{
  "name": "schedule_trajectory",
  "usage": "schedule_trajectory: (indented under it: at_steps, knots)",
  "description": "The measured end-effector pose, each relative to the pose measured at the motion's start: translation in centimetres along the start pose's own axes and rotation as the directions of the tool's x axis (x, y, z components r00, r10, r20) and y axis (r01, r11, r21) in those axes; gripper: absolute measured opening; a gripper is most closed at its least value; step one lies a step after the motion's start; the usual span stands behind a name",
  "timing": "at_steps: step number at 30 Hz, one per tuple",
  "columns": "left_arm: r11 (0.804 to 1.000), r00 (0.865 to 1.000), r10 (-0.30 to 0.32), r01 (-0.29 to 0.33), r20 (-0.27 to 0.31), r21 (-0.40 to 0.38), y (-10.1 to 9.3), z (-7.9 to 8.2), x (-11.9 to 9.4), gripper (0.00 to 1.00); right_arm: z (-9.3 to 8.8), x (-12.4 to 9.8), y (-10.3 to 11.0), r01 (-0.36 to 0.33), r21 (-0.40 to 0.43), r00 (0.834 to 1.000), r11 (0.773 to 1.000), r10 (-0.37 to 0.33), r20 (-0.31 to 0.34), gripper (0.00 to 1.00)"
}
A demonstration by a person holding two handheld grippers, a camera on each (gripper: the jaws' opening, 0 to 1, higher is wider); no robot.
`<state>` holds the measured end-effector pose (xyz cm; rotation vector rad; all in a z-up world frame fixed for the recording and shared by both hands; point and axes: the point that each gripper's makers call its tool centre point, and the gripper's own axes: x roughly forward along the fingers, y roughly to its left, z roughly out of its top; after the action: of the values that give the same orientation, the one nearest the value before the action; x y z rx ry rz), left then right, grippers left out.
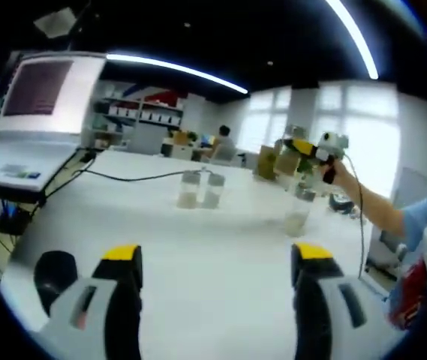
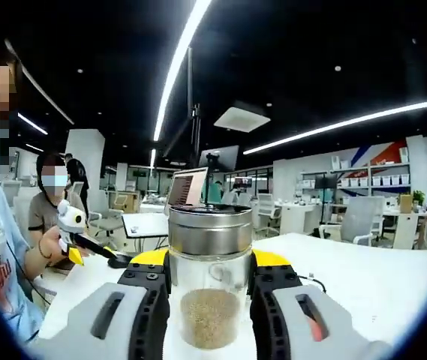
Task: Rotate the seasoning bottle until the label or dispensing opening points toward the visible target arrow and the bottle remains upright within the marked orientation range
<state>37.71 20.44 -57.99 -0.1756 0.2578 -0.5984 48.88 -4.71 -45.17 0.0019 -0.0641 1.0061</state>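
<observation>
A clear glass seasoning bottle (image 2: 209, 307) with a metal lid and tan granules stands upright between the yellow-tipped jaws of my right gripper (image 2: 209, 259), which is shut on its sides. In the left gripper view the same bottle (image 1: 299, 214) stands on the white table (image 1: 213, 240) at the right, under the right gripper (image 1: 312, 150) held by a person's hand. My left gripper (image 1: 217, 259) hovers low over the table, open, with nothing between its jaws. It also appears at the left of the right gripper view as the left gripper (image 2: 85, 244), held in a hand.
Two more clear bottles (image 1: 200, 189) stand side by side mid-table. An open laptop (image 1: 37, 120) sits at the left with a black cable (image 1: 138, 176) trailing across the table. A dark round object (image 1: 55, 274) lies by my left jaw. People sit nearby.
</observation>
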Motion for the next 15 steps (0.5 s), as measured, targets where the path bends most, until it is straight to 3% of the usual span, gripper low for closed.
schedule_trajectory:
  at_steps: [8, 10, 13, 15]
  knots:
    - [1.000, 1.000, 0.000, 0.000, 0.013, -0.008, 0.1, 0.2, -0.5, 0.86, -0.3, 0.0, 5.1, 0.018, -0.027, 0.996, 0.999, -0.016, 0.088, 0.39]
    - [1.000, 1.000, -0.007, 0.007, 0.022, -0.006, -0.1, 0.4, -0.6, 0.86, -1.1, 0.1, 6.0, 0.041, -0.037, 0.996, 0.998, -0.038, 0.086, 0.39]
    - [1.000, 1.000, -0.017, 0.017, 0.024, -0.004, -0.3, 0.4, -0.7, 0.86, -2.1, -0.1, 6.3, 0.070, 0.052, 0.989, 0.996, -0.076, 0.123, 0.39]
    - [1.000, 1.000, -0.017, 0.017, 0.022, -0.002, -0.3, 0.3, -0.8, 0.86, -3.6, -0.1, 6.6, 0.110, 0.008, 0.989, 0.994, -0.110, 0.097, 0.39]
